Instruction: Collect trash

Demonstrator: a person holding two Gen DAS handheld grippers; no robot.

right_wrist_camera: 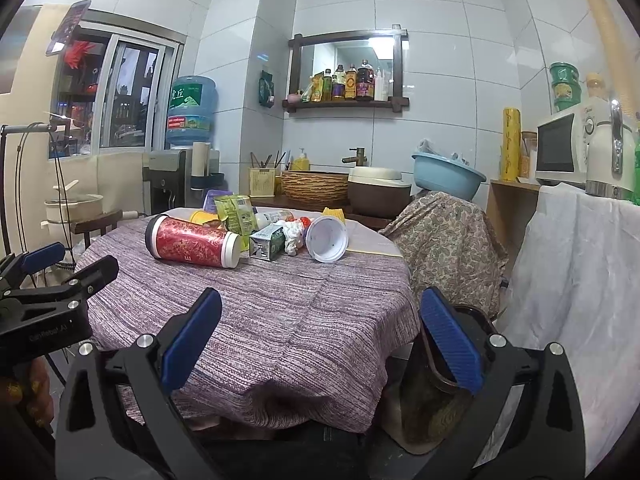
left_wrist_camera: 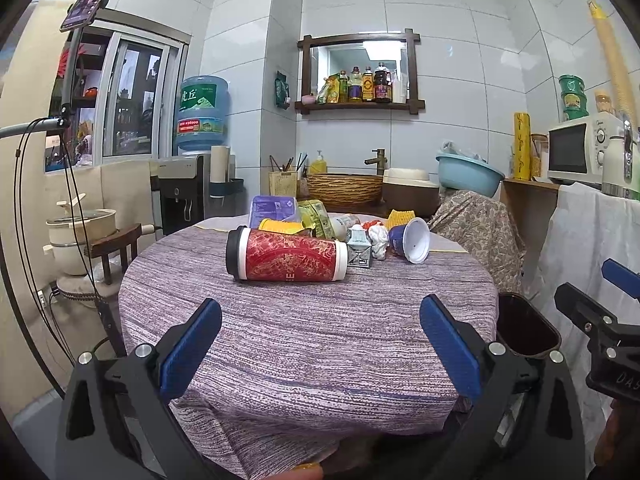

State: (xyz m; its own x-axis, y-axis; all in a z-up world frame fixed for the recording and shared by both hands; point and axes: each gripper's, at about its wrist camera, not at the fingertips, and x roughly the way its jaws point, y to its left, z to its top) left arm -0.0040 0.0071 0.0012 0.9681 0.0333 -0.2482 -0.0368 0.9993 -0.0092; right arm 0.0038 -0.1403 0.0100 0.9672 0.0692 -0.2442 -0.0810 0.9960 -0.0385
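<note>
Trash point(left_wrist_camera: 320, 236) untouched; left gripper point(left_wrist_camera: 320, 340), right gripper point(right_wrist_camera: 320, 336) jaws wide, empty.

Counted on the table point(left_wrist_camera: 304, 340) — one red cup point(left_wrist_camera: 286, 255), one overturned blue cup point(left_wrist_camera: 410, 240), one small carton point(left_wrist_camera: 360, 252), one crumpled white wad point(left_wrist_camera: 379, 240), one green packet point(left_wrist_camera: 316, 216), one purple pack point(left_wrist_camera: 272, 208), one yellow cup point(left_wrist_camera: 280, 226) — all toward its far edge.

White tile walls point(left_wrist_camera: 460, 40), window point(left_wrist_camera: 132, 100), wood shelf point(left_wrist_camera: 360, 106)

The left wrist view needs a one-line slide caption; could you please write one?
Open left gripper faces a cloth-covered table with a toppled red cup and other litter, brown bin alongside.
</note>
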